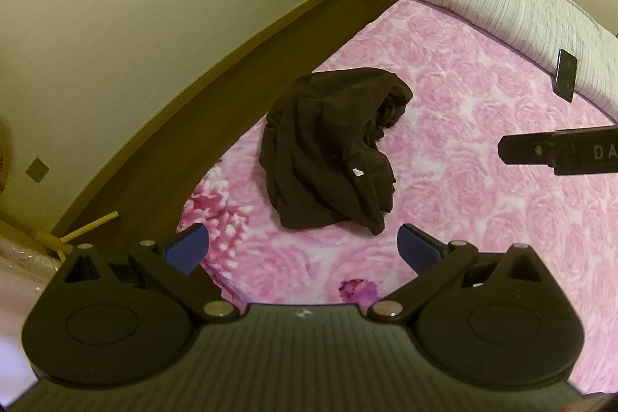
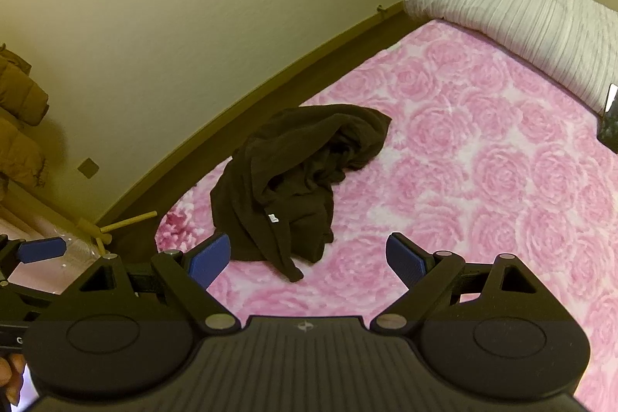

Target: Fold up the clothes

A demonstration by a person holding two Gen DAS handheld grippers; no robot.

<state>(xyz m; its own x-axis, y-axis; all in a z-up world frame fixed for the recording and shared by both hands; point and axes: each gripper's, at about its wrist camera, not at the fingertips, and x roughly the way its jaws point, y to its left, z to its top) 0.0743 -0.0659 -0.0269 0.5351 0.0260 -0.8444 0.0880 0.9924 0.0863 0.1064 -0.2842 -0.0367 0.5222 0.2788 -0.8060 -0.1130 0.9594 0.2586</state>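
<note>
Left wrist cam: left gripper (image 1: 303, 250) has jaws spread wide over the pink blanket (image 1: 483, 180), dark garment (image 1: 332, 149) crumpled just ahead, right gripper's tip poking in. Right cam: right gripper (image 2: 309, 259) also spread, plus a brown coat (image 2: 19, 118) only here.

left gripper (image 1: 303, 250) fingers spread wide, empty, above bed (image 1: 483, 180) | dark garment (image 1: 328, 149) crumpled near bed's left edge, white tag up | right gripper (image 1: 540, 151) tip at right | rolled white duvet (image 1: 502, 6) along far edge
</note>
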